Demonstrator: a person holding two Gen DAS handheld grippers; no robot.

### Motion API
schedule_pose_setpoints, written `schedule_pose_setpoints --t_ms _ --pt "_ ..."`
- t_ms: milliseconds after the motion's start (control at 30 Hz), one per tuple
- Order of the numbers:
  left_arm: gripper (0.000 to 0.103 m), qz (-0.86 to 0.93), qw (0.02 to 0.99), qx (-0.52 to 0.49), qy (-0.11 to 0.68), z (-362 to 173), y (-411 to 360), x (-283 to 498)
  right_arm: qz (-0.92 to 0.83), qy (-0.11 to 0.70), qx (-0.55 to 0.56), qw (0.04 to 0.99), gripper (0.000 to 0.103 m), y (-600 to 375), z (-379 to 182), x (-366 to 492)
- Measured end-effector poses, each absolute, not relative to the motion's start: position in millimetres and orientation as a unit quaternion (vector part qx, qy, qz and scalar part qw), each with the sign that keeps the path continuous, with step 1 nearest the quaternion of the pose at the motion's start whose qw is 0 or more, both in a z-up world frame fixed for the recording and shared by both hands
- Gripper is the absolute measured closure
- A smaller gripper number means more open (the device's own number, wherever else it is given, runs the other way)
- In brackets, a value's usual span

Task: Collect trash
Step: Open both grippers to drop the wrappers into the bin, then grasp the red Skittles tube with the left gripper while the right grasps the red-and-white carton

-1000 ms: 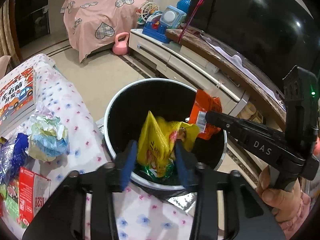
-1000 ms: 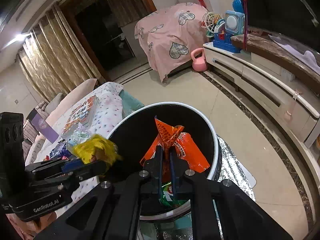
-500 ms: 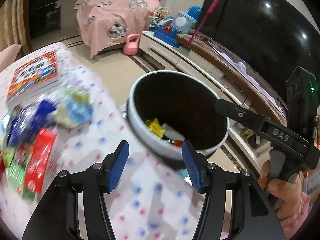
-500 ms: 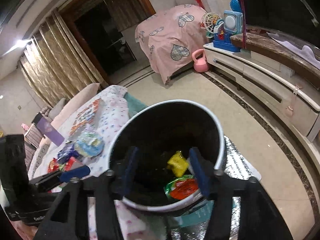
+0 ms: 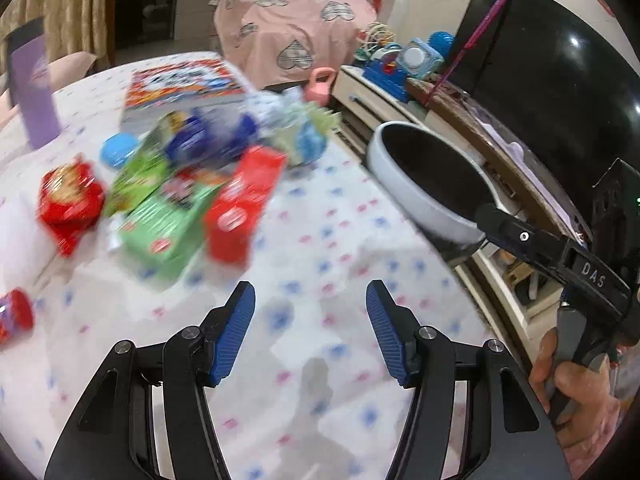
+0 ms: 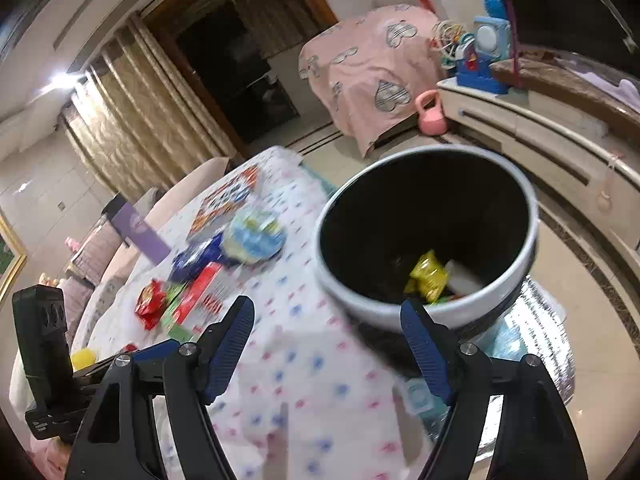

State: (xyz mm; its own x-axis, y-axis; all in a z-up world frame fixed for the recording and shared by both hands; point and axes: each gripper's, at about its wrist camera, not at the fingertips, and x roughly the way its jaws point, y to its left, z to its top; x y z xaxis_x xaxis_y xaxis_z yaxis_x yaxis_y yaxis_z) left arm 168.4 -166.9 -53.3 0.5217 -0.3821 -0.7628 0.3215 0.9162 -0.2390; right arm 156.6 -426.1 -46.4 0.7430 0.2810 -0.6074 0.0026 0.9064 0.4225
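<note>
My left gripper (image 5: pixel 306 330) is open and empty above the dotted tablecloth (image 5: pixel 320 248). Ahead of it lies a blurred heap of trash: a red box (image 5: pixel 240 204), a green box (image 5: pixel 168 224), a red crumpled bag (image 5: pixel 70 200), a blue wrapper (image 5: pixel 208 140) and a pale crumpled bag (image 5: pixel 304 132). The white bin (image 5: pixel 420 196) stands at the table's right edge. My right gripper (image 6: pixel 328 348) is open and empty beside the bin (image 6: pixel 404 312), which holds a yellow wrapper (image 6: pixel 428 276).
A picture book (image 5: pixel 180 84) and a purple box (image 5: pixel 34 92) lie at the table's far side. A small red tub (image 5: pixel 14 314) sits at the left. A TV cabinet (image 6: pixel 540 140), a pink kettlebell (image 6: pixel 430 114) and a covered chair (image 6: pixel 372 68) stand beyond the bin.
Both grippers let go of their wrappers, yellow from the left and orange from the right, into the bin and opened. The left swung left over the table toward the trash heap; the right pulled back.
</note>
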Motion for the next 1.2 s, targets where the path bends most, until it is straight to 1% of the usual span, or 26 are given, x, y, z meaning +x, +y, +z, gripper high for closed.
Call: schedule_pose_setpoints --t_ms 367,433,633,867,967,1000,1100,1200 --pt "0.044 -0.164 0.879 -0.058 0.445 -61.7 -89.1 147.7 0.107 0.370 0.177 0.906 0.025 -353.9 -54.1 146.6" --pt "0.044 -0.163 0.878 -0.060 0.447 -62.9 -77.7 146.4 0.112 0.374 0.172 0.904 0.022 -342.0 -56.3 146.1" --pt "0.044 -0.154 0.882 -0.033 0.444 -63.6 -40.9 140.9 0.128 0.389 0.163 0.898 0.022 -309.6 -63.5 149.7" --pt "0.043 -0.169 0.883 0.040 0.436 -52.4 -0.7 144.2 0.141 0.393 0.155 0.895 0.022 -286.8 -62.9 154.5" --pt "0.035 -0.165 0.887 0.077 0.424 -44.1 15.6 150.2 0.146 0.393 0.152 0.895 0.022 -281.9 -61.5 157.3" --pt "0.030 -0.167 0.886 0.092 0.423 -43.2 20.8 153.3 0.147 0.392 0.152 0.895 0.022 -280.5 -60.9 158.4" --pt "0.028 -0.165 0.879 0.131 0.428 -48.7 31.8 162.3 0.152 0.392 0.153 0.895 0.022 -276.4 -59.9 162.2" --pt "0.028 -0.168 0.859 0.175 0.452 -65.9 37.0 171.3 0.158 0.393 0.150 0.894 0.022 -271.1 -59.2 166.6"
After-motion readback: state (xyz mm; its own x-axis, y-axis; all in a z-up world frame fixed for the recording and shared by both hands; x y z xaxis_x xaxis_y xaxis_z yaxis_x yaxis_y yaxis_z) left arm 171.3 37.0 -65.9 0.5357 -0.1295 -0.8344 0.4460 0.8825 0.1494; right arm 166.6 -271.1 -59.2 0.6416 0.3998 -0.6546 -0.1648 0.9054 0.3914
